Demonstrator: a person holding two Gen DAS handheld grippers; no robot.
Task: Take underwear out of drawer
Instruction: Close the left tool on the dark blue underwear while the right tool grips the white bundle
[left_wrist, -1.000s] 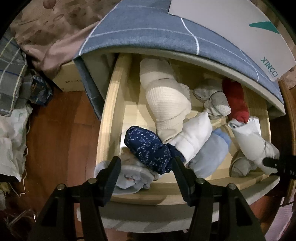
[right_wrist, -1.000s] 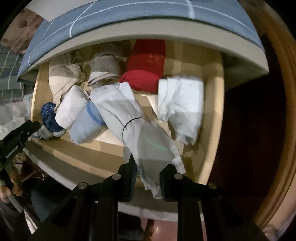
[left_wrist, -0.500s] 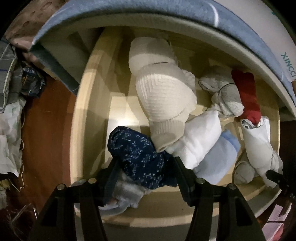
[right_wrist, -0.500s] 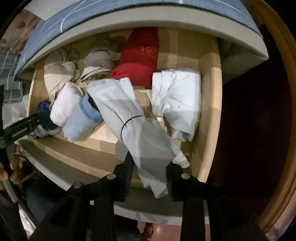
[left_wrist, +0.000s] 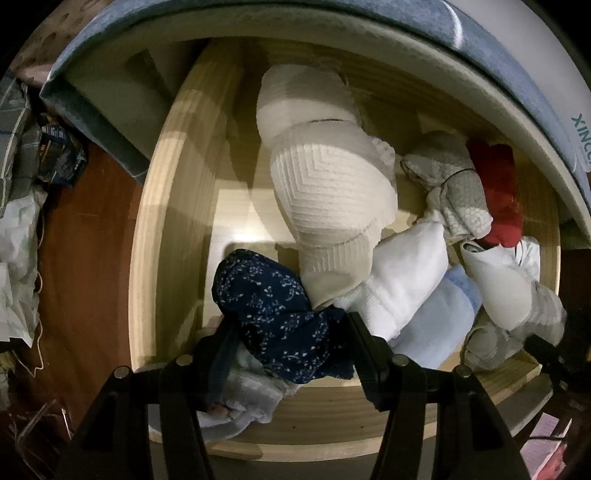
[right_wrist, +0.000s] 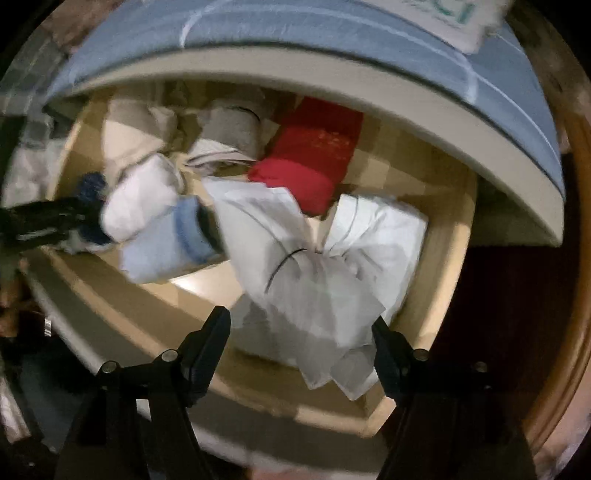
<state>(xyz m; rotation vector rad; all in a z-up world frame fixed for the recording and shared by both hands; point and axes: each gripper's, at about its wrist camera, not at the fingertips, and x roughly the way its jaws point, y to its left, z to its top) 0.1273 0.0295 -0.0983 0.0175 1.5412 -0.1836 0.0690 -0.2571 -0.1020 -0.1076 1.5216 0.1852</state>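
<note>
Underwear rolls (left_wrist: 332, 192) in wooden drawer (left_wrist: 166, 206); left tongs (left_wrist: 291, 332) wide around navy roll (left_wrist: 273, 314), right tongs (right_wrist: 301, 325) opening around white bundle (right_wrist: 295, 280).

One drawer (left_wrist: 162, 236) holds about ten rolled bundles: one navy (left_wrist: 273, 310), one red (left_wrist: 498, 192), two cream at twelve o'clock (left_wrist: 332, 192), two blue (left_wrist: 439, 325), four white or grey (right_wrist: 306, 280). Two grippers (left_wrist: 288, 343) (right_wrist: 299, 332).

Dim, warm light, fisheye-curved edges with dark corners; right view motion-blurred.
</note>
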